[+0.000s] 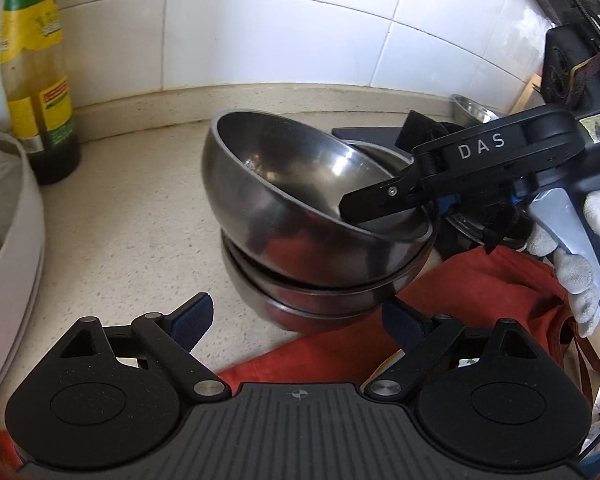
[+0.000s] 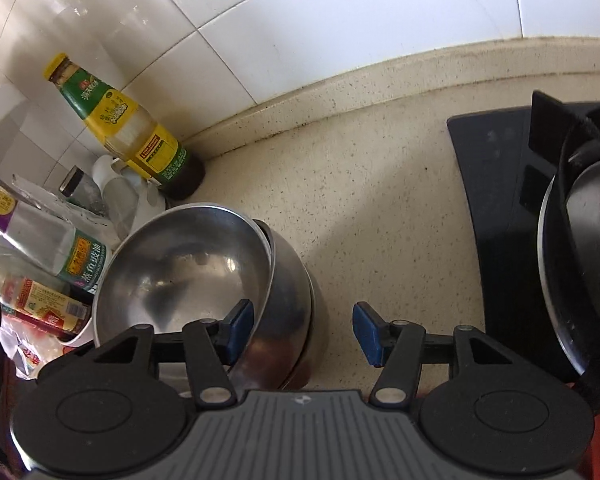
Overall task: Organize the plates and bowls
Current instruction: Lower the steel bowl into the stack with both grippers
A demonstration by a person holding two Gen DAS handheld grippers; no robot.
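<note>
Left wrist: left hand-held gripper (image 1: pixel 300 320) agape, empty; right hand-held gripper (image 1: pixel 342 210) parted astride top bowl (image 1: pixel 276 184) rim.

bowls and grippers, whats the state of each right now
top bowl: tilted, not seated in the stack
lower bowls: nested, upright on the counter
left gripper: open, holding nothing
right gripper: open, one finger inside the top bowl's rim
sauce bottle: upright, nearly empty

The letters "DAS" stand in white on the right gripper (image 1: pixel 384 206). The bottle labels (image 2: pixel 88 266) carry Chinese characters, too small to read surely.
</note>
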